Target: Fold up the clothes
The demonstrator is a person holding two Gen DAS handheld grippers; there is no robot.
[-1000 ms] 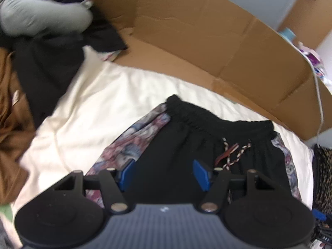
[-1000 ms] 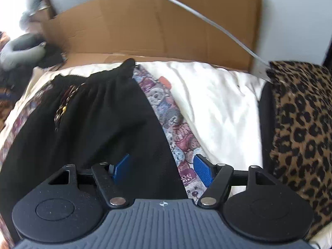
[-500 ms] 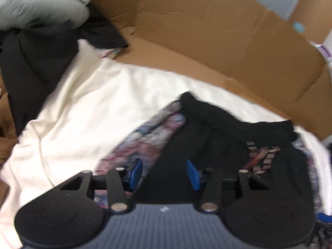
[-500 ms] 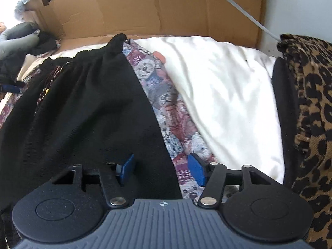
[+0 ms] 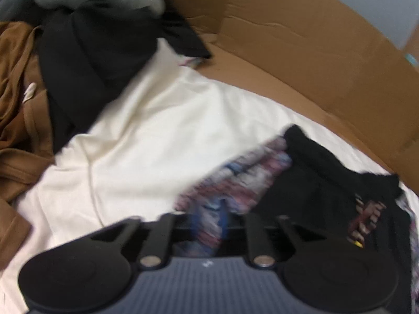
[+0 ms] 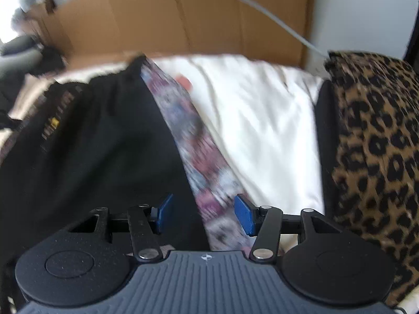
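Left gripper (image 5: 209, 225): blurred, pinching patterned side stripe of black shorts (image 5: 311, 196). Right gripper (image 6: 203, 213): spread astride same shorts (image 6: 99, 144).

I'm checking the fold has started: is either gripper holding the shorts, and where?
The left gripper looks shut on the shorts at their patterned side stripe, though it's blurred. The right gripper is open, straddling the other stripe.

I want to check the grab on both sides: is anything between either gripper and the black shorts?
Nothing visible. The right gripper is open astride the shorts' patterned side stripe. The left gripper looks nearly shut on the other stripe, though blur hides contact.
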